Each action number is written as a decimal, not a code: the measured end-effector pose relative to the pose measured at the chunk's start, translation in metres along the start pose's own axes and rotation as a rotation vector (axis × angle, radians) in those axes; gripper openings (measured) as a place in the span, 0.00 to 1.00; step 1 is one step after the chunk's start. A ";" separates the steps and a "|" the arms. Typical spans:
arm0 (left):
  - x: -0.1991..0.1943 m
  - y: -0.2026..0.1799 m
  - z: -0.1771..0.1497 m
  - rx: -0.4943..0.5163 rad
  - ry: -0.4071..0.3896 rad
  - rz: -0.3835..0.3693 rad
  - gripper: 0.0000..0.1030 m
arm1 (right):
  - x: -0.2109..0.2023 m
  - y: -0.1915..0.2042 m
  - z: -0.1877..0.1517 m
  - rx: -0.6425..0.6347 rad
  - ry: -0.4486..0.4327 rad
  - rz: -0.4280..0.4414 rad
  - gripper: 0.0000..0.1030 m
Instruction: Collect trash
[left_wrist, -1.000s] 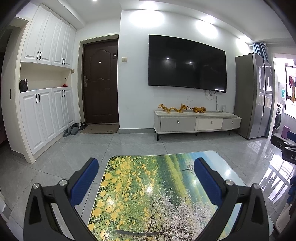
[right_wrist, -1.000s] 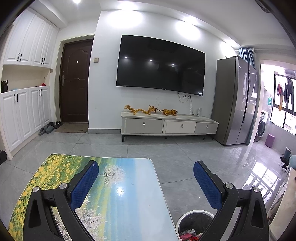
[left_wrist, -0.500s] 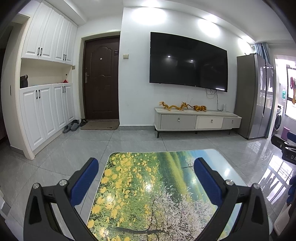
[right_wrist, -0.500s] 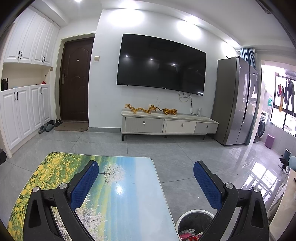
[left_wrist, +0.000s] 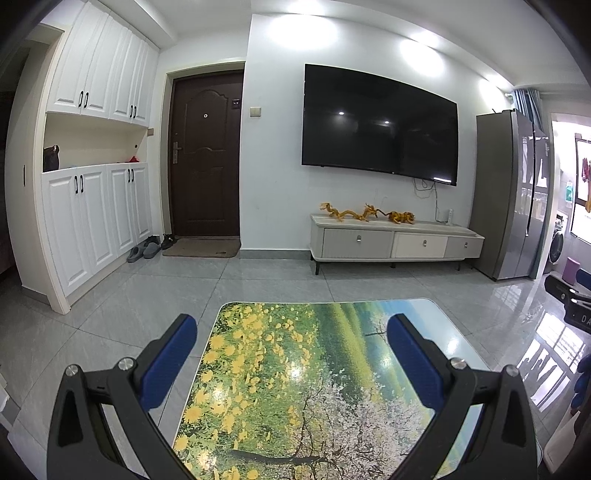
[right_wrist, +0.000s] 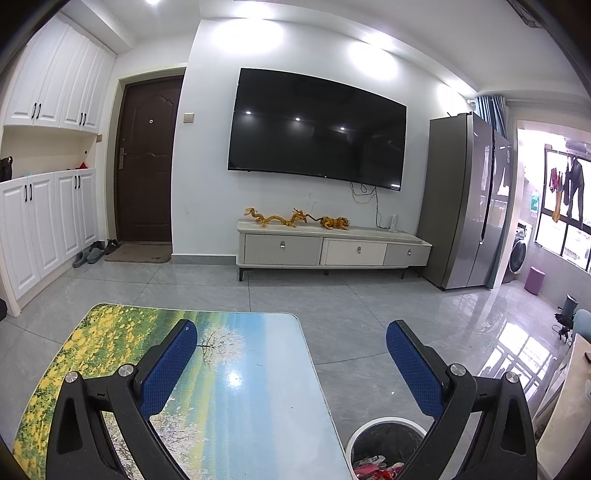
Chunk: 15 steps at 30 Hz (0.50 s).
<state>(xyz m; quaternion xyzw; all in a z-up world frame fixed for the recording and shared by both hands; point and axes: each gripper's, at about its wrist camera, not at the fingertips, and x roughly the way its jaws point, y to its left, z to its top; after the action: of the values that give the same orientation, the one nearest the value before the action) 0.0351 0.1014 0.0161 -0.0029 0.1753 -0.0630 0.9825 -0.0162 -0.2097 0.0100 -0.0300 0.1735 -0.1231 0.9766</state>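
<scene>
While both my grippers hang above the table (left_wrist: 295, 369), my left gripper (left_wrist: 291, 345) and right gripper (right_wrist: 291, 345) have jaws wide apart and hold nothing. To the right of the table, near me, the bin (right_wrist: 384, 439) stands on the floor with trash (right_wrist: 373, 468) inside.

Before you, a dark television (left_wrist: 380, 122) hangs above a low cabinet (left_wrist: 395, 243) lined with golden figurines (left_wrist: 365, 214). A brown door (left_wrist: 207, 155) stands left, slippers (left_wrist: 144, 249) beside its mat (left_wrist: 202, 247); a grey refrigerator (right_wrist: 465, 203) stands right.
</scene>
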 end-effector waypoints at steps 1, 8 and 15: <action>-0.001 0.000 0.000 -0.002 0.000 0.002 1.00 | 0.000 0.000 0.000 -0.001 0.000 0.000 1.00; -0.010 -0.002 0.002 -0.002 -0.009 0.023 1.00 | -0.001 -0.006 0.000 0.014 -0.002 0.004 1.00; -0.019 -0.005 0.007 0.001 -0.026 0.041 1.00 | 0.000 -0.010 0.001 0.019 0.000 0.008 1.00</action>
<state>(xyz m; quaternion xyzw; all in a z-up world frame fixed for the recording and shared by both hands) 0.0197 0.0988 0.0294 0.0002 0.1625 -0.0427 0.9858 -0.0180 -0.2198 0.0123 -0.0202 0.1725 -0.1207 0.9774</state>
